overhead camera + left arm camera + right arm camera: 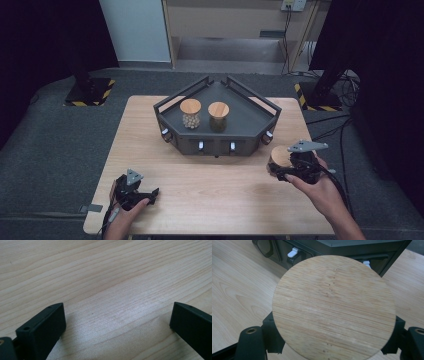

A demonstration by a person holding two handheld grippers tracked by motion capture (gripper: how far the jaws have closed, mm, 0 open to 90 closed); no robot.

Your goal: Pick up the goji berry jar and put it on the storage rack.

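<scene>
Jar [279,156] with a round wooden lid sits clamped in the right gripper [295,167], at about four o'clock on the table [215,200], just off the near right corner of the dark tray [172,117]. In the right gripper view the lid [333,307] hides the glass body, so I can't tell how far down the pads bite; the black jaws show only at the lid's two sides. Two more jars, one pale inside [190,113] and one dark [218,116], stand side by side on the tray at twelve o'clock. The left gripper [137,192] rests near seven o'clock, jaws spread wide over bare wood with nothing between them. Likely aim: set the held jar on the tray beside the others. Risks from here: the jar's foot could catch the tray's raised rail if it is carried in too low, and smooth glass may slip or tilt in the pads. Coming in too far toward eleven o'clock could knock the dark jar into its neighbour.
</scene>
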